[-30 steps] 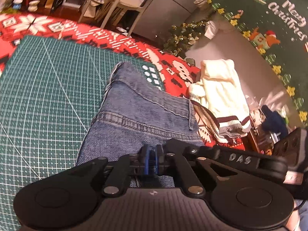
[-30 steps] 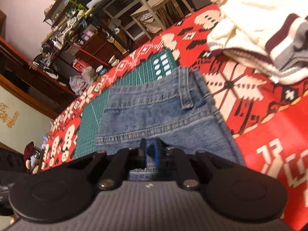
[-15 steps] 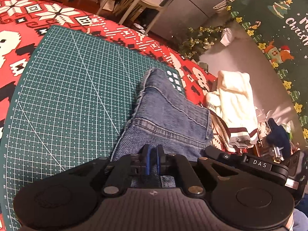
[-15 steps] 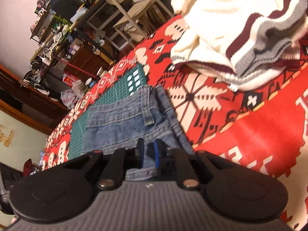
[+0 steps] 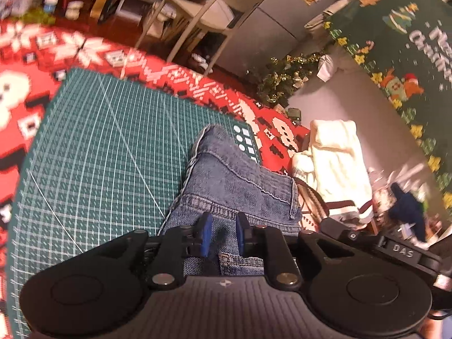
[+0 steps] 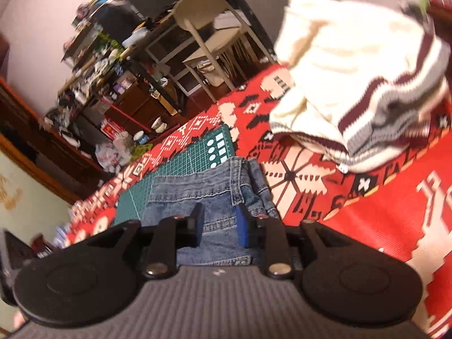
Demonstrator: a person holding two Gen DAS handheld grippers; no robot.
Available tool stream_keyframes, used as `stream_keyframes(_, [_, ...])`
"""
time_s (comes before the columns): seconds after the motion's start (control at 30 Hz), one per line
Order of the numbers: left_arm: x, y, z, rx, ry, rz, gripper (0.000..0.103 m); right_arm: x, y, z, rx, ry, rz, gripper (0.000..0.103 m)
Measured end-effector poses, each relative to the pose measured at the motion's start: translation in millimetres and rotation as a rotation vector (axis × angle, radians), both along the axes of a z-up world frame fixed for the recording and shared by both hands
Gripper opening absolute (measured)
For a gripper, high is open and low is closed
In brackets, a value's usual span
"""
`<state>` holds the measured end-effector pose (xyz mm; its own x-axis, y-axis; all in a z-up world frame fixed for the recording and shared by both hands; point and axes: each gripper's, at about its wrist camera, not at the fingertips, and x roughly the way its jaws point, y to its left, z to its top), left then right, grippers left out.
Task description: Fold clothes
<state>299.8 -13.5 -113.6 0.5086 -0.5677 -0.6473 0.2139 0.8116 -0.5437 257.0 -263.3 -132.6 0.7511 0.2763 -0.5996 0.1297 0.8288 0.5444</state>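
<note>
Jeans [image 5: 237,180], folded into a compact blue bundle, lie at the right end of the green cutting mat [image 5: 107,152] and reach partly onto the red patterned cloth [image 6: 381,212] that covers the tabletop. The near edge of the denim is hidden under both tools, so how the fold ends there I cannot tell.

Left gripper [image 5: 221,236] stands over the near part of the bundle; its jaws are opening, and the blue pads [image 5: 204,234] are apart with denim seen in the gap, but they do not press it. Right gripper [image 6: 218,224] is the same: jaws opening, denim visible between the pads, not clamped. In the left view part of the right tool is seen at the right edge, cut off.

Just beyond the jeans, on the red cloth, lies a cream sweater [image 6: 347,84] with maroon and grey stripes, blurred in the right view. Farther back stand a pale chair [image 5: 209,14] and cluttered shelves [image 6: 107,79], hard to make out. A green Christmas banner [image 5: 401,56] is cut by the frame.
</note>
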Motion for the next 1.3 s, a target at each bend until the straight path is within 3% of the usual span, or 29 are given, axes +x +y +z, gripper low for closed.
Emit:
stream_keyframes(0.13, [-13.5,-4.6,13.5,0.071,-0.089,0.015,0.034,-8.4,16.1,16.4,-0.085,-0.050,0.052,0.047])
stream_keyframes(0.2, [-24.9,-6.5,20.1,0.133,-0.152,0.043,0.041,-14.3,28.1,22.1,-0.178,-0.064,0.079,0.077])
stream_keyframes(0.27, [-35.2,-7.1,24.1,0.172,-0.206,0.060,0.052,-21.3,41.0,27.1,-0.278,-0.073,0.109,0.090])
stream_keyframes(0.37, [-44.0,-8.8,27.4,0.213,-0.243,0.075,0.063,-31.6,60.0,33.8,-0.419,-0.084,0.154,0.101])
stream_keyframes(0.53, [-47.8,-10.9,29.7,0.240,-0.224,0.073,0.072,-46.2,76.3,33.1,-0.495,-0.075,0.198,0.102])
stream_keyframes(0.73, [-58.6,-25.5,29.8,0.364,-0.265,0.086,0.080,-66.6,78.8,39.9,-0.550,-0.111,0.110,0.102])
stream_keyframes(0.87, [-61.9,-30.9,26.9,0.385,-0.246,0.122,0.085,-77.4,80.2,45.2,-0.594,-0.156,0.020,0.102])
stream_keyframes(0.97, [-65.4,-35.8,27.4,0.439,-0.267,0.150,0.087,-79.3,81.4,46.8,-0.639,-0.186,0.012,0.102])
stream_keyframes(1.13, [-70.2,-40.0,32.2,0.483,-0.344,0.175,0.092,-73.5,88.0,48.3,-0.712,-0.167,0.072,0.102])
stream_keyframes(1.3, [-68.1,-44.8,33.8,0.531,-0.372,0.144,0.092,-62.8,84.3,44.8,-0.678,-0.093,0.038,0.102])
